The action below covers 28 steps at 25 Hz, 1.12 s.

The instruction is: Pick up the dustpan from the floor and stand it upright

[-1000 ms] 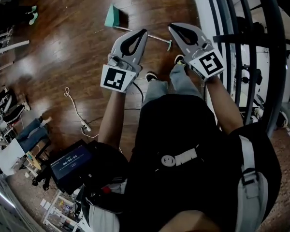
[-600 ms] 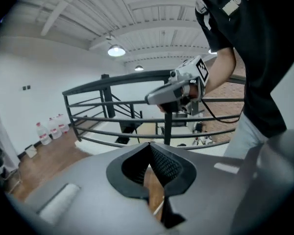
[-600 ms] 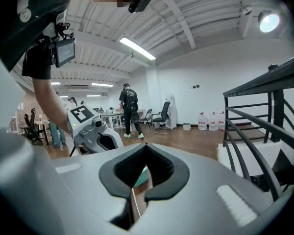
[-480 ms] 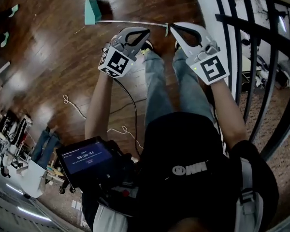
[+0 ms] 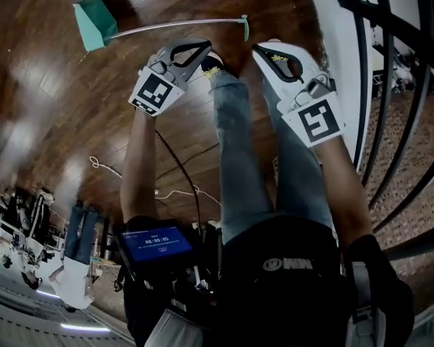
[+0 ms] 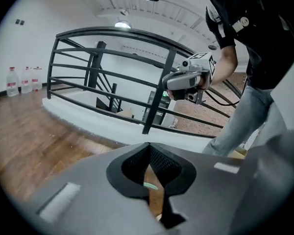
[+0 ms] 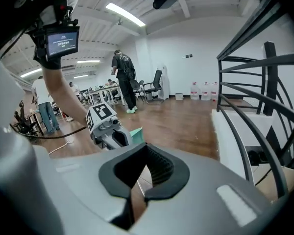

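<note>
Quick rundown of where you're at. The dustpan [image 5: 94,22] is lying on the wood floor [image 5: 65,114] out in front of you. In the head view its teal pan sits up at the top left, and the long metal handle [image 5: 173,26] runs flat across to the right and ends in a small teal tip.

That tip sits just past the noses of both claws and isn't touching either one. In the right gripper view you can see a corner of the teal pan [image 7: 135,133] poking out just behind your other claw.

Your left claw [image 5: 202,47] is closed all the way. In its own view the two jaws meet at the point [image 6: 148,145] and there's nothing pinched between them. You can just see some floor and a pale green sliver through the gap behind the pads.

Your right claw [image 5: 259,49] is the same. Its jaws are together at the tip [image 7: 146,146] and it's holding nothing. Both claws point forward and down, side by side, with your knees in jeans [image 5: 235,157] right behind them and a shoe [image 5: 211,63] just under the left one.

The black railing [image 5: 376,85] and its white ledge run along your right side. A loose cable [image 5: 105,168] lies on the floor to your left, well away from the dustpan. The little screen [image 5: 155,244] hangs at your hip.
</note>
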Motion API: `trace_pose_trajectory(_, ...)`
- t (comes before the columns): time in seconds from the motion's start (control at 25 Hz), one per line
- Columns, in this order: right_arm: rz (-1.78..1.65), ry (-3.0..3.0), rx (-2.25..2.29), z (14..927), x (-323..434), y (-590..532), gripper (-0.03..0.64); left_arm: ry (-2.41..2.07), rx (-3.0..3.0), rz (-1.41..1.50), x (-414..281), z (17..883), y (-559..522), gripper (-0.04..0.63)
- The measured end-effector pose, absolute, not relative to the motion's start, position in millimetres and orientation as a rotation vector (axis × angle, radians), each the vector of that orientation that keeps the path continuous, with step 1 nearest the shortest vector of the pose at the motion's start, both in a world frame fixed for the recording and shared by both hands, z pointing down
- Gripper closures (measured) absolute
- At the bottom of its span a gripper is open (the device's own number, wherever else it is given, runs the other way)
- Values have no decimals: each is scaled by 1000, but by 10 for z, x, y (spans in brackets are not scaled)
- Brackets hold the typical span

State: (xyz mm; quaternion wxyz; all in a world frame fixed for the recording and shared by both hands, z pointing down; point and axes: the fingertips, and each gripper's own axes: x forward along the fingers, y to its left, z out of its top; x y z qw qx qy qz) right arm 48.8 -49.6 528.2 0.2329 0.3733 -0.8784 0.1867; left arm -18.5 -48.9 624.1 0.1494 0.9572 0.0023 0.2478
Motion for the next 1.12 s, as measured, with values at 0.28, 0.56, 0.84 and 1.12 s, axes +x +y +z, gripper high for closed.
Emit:
trace_pose_trajectory(0.28, 620, -2387, 1072, 6366, 680, -488, 615, 19, 2747, 706, -184, 7373, -522, 577)
trace_pose_trajectory(0.56, 522, -2370, 916, 7237, 663, -367, 615, 130, 2760, 1154, -425, 8883, -472, 291)
trace_pose_trajectory(0.84, 596, -2318, 925, 7671, 649, -293, 615, 358, 2688, 1556, -654, 9884, -266, 268)
trace_pose_trajectory(1.12, 626, -2361, 984, 7701, 795, -304, 615, 398, 2619, 1662, -491, 10237, -83, 321)
